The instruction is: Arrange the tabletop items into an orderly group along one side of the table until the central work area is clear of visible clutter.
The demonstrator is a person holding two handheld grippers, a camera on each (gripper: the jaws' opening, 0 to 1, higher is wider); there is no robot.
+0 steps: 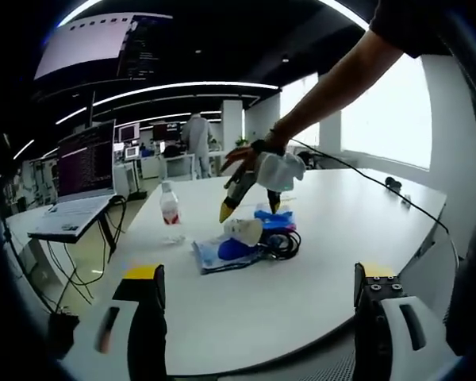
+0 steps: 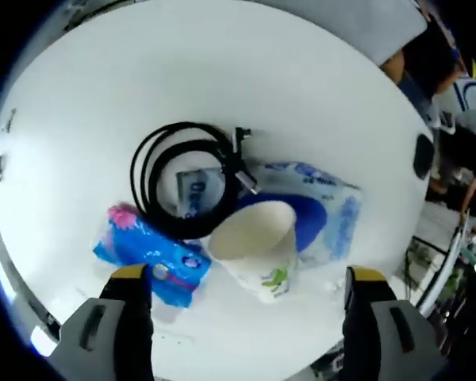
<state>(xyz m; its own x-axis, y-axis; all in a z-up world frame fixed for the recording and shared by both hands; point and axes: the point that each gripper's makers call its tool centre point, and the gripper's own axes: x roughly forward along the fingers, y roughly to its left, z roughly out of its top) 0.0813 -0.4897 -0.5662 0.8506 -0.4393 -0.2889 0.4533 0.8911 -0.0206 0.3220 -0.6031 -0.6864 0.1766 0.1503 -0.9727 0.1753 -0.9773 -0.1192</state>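
A small cluster of items is seen near the middle of the white table (image 2: 317,87). In the right gripper view, a paper cup (image 2: 258,248) is lying on its side, its open mouth turned toward the camera, and it rests partly on a blue and white tissue pack (image 2: 333,210). A coiled black cable (image 2: 182,178) is placed just beside the cup and overlaps the tissue pack. A smaller blue packet (image 2: 151,254) with a pink spot is found touching the cable's edge.

The right gripper (image 2: 246,317) is held above this cluster with its jaws wide apart and nothing between them.

In the left gripper view, the same cluster is seen further away, with a plastic water bottle (image 1: 170,208) standing upright near it. The left gripper (image 1: 258,317) is kept at the table's near edge, its jaws apart and empty. An open laptop (image 1: 83,178) is seen on a stand beside the table.
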